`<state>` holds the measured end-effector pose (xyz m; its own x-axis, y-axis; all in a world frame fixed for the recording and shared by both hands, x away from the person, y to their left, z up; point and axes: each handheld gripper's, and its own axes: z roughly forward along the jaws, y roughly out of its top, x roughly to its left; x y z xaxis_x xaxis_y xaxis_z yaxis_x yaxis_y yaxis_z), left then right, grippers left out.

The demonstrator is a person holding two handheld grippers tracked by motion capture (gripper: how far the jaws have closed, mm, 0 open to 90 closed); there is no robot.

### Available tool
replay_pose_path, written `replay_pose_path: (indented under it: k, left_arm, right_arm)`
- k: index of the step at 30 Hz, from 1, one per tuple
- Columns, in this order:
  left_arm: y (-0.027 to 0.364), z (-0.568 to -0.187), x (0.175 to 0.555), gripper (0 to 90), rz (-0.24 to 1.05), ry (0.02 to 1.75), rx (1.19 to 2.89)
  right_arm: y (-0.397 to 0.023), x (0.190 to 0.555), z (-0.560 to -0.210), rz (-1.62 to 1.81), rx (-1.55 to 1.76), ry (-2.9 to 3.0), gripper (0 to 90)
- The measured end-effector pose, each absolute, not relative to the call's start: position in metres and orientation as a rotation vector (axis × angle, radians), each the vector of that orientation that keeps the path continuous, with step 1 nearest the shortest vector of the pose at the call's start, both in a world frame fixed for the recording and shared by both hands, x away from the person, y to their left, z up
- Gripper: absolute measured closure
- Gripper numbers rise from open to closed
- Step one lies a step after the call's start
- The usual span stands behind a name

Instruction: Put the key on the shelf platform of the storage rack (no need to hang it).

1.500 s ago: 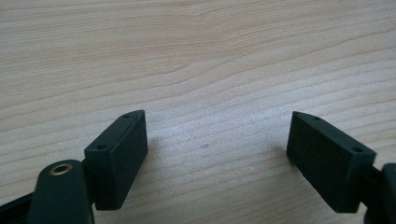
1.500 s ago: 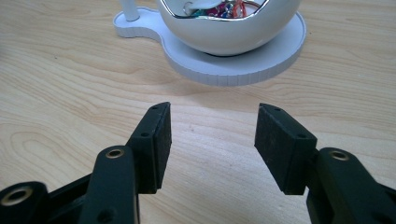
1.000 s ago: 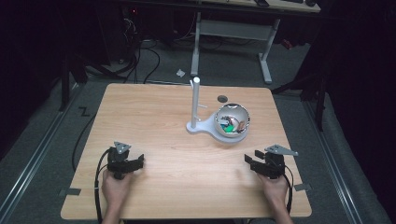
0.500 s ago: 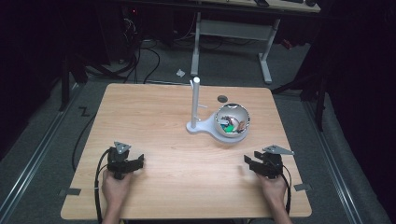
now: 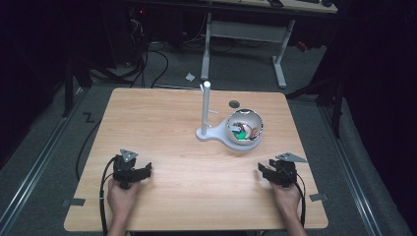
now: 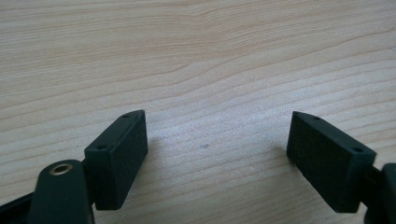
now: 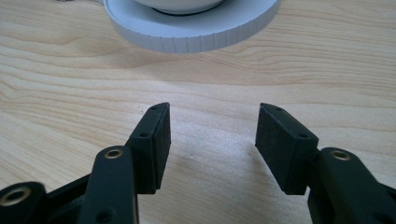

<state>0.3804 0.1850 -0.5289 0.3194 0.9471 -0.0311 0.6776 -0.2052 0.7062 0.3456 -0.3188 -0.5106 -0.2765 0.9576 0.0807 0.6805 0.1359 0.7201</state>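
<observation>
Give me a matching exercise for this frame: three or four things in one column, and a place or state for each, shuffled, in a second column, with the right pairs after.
Things:
1. left gripper
2. right gripper
3. metal bowl
4. white post

Places or states:
A. sits on the round part of the white base, small coloured items inside
B. stands upright on the narrow end of the white base
C. near the table's front left corner, jaws open over bare wood
D. near the table's front right corner, jaws open, aimed toward the base

Pairs: 1-C, 2-D, 3-A, 4-B
</observation>
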Motion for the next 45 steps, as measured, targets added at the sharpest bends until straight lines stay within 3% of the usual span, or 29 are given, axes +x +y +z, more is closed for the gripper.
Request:
replay_pose_path:
  k: [24,35,45]
  left_arm:
    - [0.185,-0.5289,0.3804,20.8,0.556,1.429,1.965]
    - [0.185,-0.529,0.3804,20.9,0.555,1.43,1.961]
    - [0.1852,-0.529,0.3801,20.8,0.554,1.428,1.963]
  right_arm:
    - [-0.3212,0.3517,-0.5177,0.845,1.586,1.988,44.8]
    - [-0.3196,0.352,-0.5182,0.797,1.565,1.997,38.6]
    - [-0.3196,0.352,-0.5183,0.795,1.567,1.994,38.3]
